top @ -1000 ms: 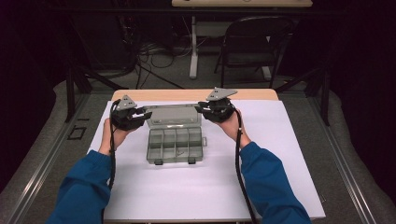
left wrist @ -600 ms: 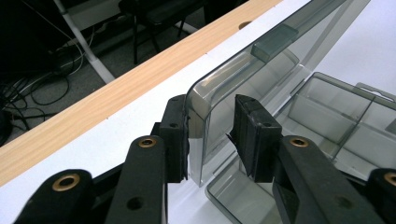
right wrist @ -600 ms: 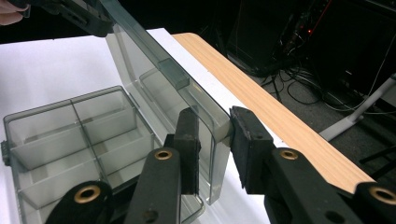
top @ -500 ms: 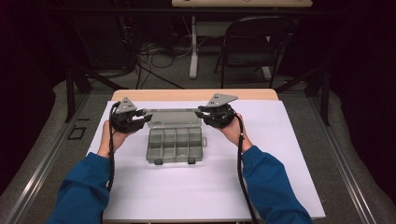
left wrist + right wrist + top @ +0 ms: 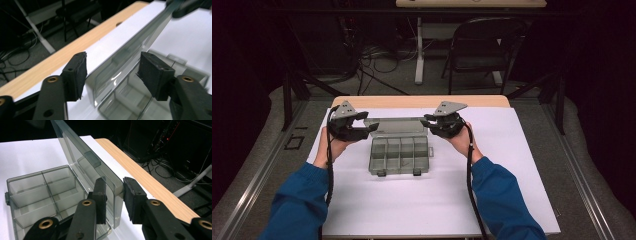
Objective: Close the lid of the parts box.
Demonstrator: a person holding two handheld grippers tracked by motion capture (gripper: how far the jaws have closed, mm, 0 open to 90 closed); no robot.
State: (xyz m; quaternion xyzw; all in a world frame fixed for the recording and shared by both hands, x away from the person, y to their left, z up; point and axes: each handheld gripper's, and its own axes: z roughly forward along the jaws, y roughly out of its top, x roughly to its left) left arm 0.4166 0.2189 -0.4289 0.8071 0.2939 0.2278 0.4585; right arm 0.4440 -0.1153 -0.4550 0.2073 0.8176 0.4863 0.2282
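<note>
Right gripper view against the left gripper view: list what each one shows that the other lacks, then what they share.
Right gripper view alone: the right gripper clamped on the raised lid's end, its pads pressing both faces, and four compartments of the tray. Left gripper view alone: the left gripper, jaws just opened, pads apart from the lid's other end, which stands between them untouched; a chair. Both: the clear organizer box open on white paper, the wooden table edge, floor cables.

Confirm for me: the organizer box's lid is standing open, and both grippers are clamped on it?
Not quite. The lid is open, but only the right gripper clamps it. The left gripper view shows the left gripper with jaws just opened, standing clear of the lid.
</note>
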